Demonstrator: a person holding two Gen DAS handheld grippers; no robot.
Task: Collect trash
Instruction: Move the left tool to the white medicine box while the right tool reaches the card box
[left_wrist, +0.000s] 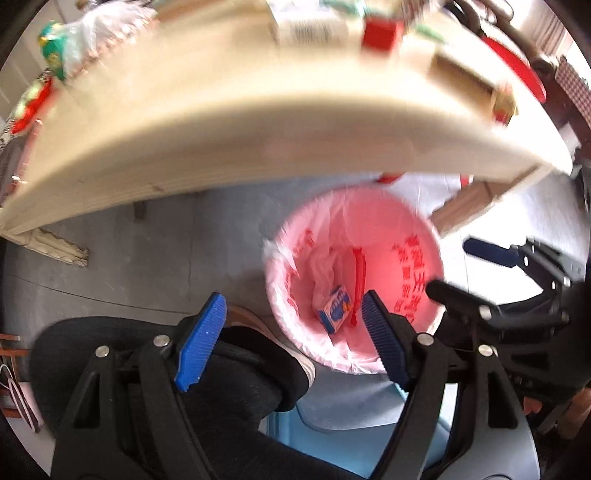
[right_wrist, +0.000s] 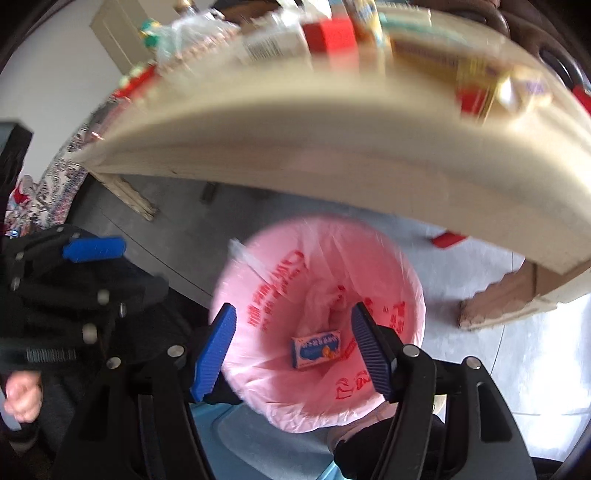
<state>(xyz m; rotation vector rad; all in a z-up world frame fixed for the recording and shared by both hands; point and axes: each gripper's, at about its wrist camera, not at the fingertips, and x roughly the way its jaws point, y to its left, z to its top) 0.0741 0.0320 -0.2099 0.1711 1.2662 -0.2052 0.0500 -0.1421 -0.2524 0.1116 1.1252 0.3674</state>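
Observation:
A bin lined with a pink bag (left_wrist: 388, 229) (right_wrist: 258, 266) stands on the floor under the table's edge. Inside lie a small blue and white box (left_wrist: 334, 308) (right_wrist: 317, 347), crumpled clear plastic (left_wrist: 325, 266) and a red strip (left_wrist: 358, 280). My left gripper (left_wrist: 293, 299) hangs open above the bin's left rim, with nothing between its blue pads. My right gripper (right_wrist: 292, 308) is open over the bin's mouth, also empty. Each gripper appears at the side of the other's view, the right gripper (left_wrist: 465, 269) on the right and the left one's blue pad (right_wrist: 92, 249) on the left.
A pale wooden table (left_wrist: 258, 129) (right_wrist: 332, 147) arcs overhead, holding a red box (left_wrist: 380, 33), cartons and a plastic bag (left_wrist: 92, 33), all blurred. Cardboard (right_wrist: 495, 299) leans by the table leg. A person's dark trouser leg (left_wrist: 147, 350) and a light blue plastic seat (left_wrist: 332, 435) lie below.

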